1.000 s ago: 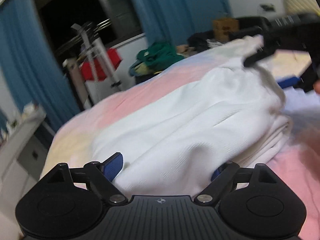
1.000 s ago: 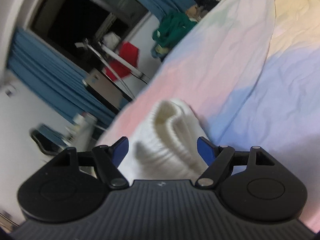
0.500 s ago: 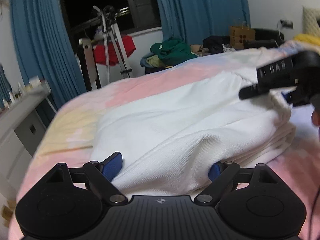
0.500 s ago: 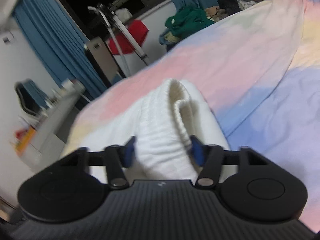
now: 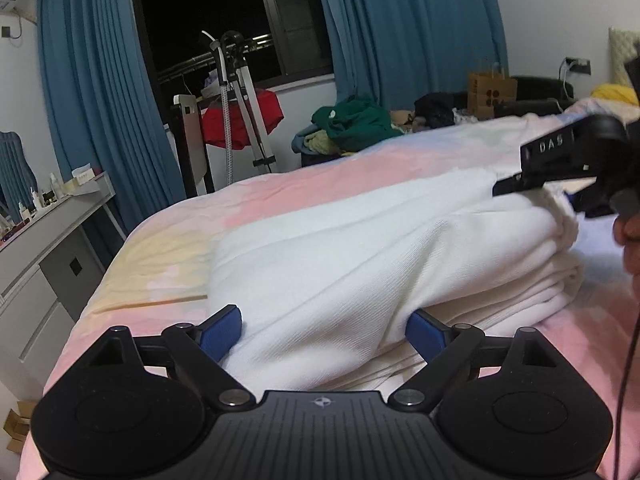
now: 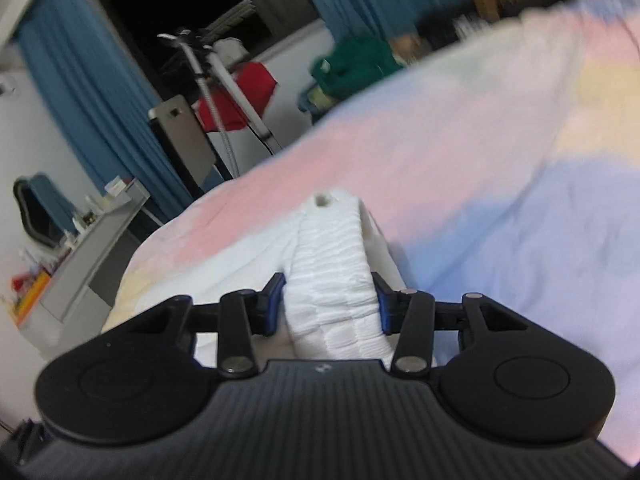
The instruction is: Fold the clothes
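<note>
**Closing on a ribbed hem as the white garment lies folded on the bed**

Gripping the ribbed edge of the white garment [image 6: 332,280], the right gripper [image 6: 329,300] has just been closing its jaws; a second ago they stood wide around the same bunched hem, and now the blue pads [image 6: 276,300] press the fabric from both sides. From the left wrist view, that gripper sits at the garment's far right corner, tilted slightly down onto the cloth, with part of a hand [image 5: 630,240] just behind it.

At the garment's near edge, the left gripper [image 5: 322,334] has its jaws wide apart, having opened a little further in the last moment. A hump of white fabric rises between its blue fingers [image 5: 222,330], which flank the cloth without squeezing it. This view has also levelled out since a second ago, when the room appeared sharply tilted.

The garment lies in stacked layers on the pastel bedspread [image 5: 160,264], its folded edges showing along the right side. Beyond the garment, blue curtains [image 5: 96,120] frame a dark window [image 5: 208,20].
</note>
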Available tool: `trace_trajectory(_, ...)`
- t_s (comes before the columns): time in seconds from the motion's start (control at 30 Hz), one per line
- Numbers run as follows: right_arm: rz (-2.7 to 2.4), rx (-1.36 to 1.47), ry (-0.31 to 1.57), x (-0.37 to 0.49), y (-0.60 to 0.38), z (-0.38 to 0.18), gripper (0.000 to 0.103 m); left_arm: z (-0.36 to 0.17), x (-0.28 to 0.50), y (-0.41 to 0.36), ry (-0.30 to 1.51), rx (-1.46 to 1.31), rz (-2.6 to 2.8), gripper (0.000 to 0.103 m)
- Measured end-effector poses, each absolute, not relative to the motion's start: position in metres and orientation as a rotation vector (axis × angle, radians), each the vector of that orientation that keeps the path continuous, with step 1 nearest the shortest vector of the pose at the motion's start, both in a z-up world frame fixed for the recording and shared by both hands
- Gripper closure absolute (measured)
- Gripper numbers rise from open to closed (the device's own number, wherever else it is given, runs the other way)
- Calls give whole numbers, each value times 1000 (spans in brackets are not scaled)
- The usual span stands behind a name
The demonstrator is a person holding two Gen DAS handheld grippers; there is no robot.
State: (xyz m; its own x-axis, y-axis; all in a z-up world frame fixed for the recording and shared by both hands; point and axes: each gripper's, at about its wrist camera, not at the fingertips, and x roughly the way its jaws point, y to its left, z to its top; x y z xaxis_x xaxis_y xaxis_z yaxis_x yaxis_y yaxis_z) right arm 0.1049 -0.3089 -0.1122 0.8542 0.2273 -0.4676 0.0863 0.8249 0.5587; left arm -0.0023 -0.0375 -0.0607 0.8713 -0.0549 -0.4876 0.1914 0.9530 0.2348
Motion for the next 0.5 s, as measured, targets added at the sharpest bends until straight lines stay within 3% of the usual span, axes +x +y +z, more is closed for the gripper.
trace_trajectory(0.2,111,716,567,101,-322,-116,52,-59,-3,-22,536,187,-96,12)
trace_trajectory(0.23,114,744,588,100,-324,-118,49,-60,1,-19,554,169,-82,12)
trace_trajectory(0.37,90,802,672,103,-329,-126,17,-57,12,5,624,9,-63,12)
trace_trajectory(0.5,96,854,734,110,-328,-145,11,-57,19,21,668,-81,-63,12)
